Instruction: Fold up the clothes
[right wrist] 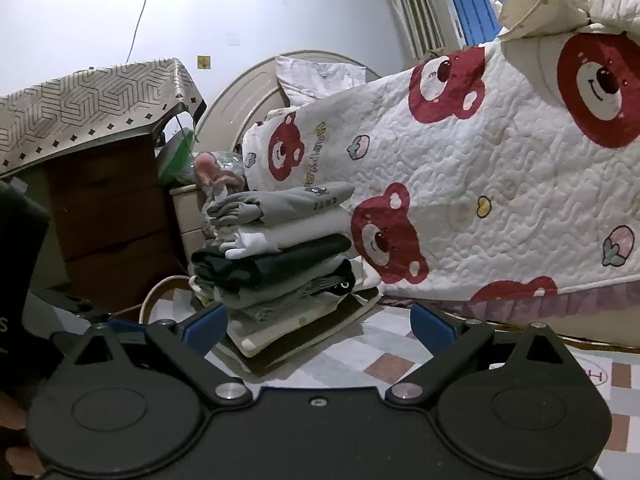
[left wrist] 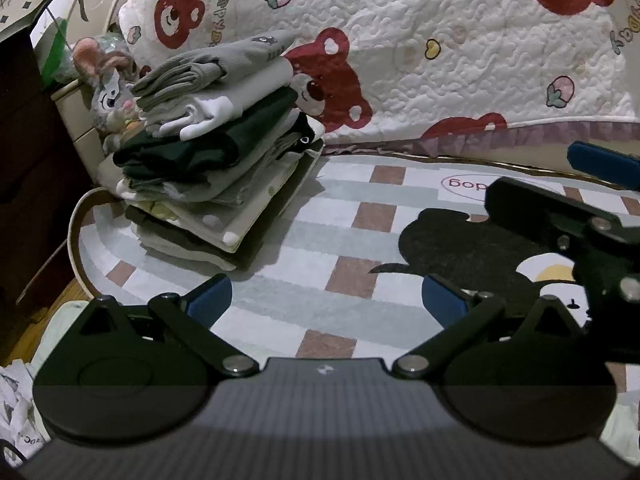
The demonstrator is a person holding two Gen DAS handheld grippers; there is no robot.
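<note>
A tall stack of folded clothes [left wrist: 212, 152] stands on the checked rug [left wrist: 320, 240], against the bed's side. A grey top with a small print lies on top, over white, dark green and cream pieces. My left gripper [left wrist: 326, 300] hovers over the rug in front of the stack, open, with nothing between its blue pads. In the right wrist view the stack [right wrist: 280, 256] is straight ahead and close. My right gripper [right wrist: 320, 328] is wide open and empty, short of the stack's base. The right gripper's black fingers [left wrist: 532, 204] reach in from the right of the left wrist view.
A bed with a white quilt printed with red bears [right wrist: 500, 180] rises behind and to the right. A brown dresser [right wrist: 108, 208], a cream nightstand [right wrist: 188, 216] and a plush toy [left wrist: 108, 88] crowd the left. White printed cloth [left wrist: 16, 408] lies at the near left.
</note>
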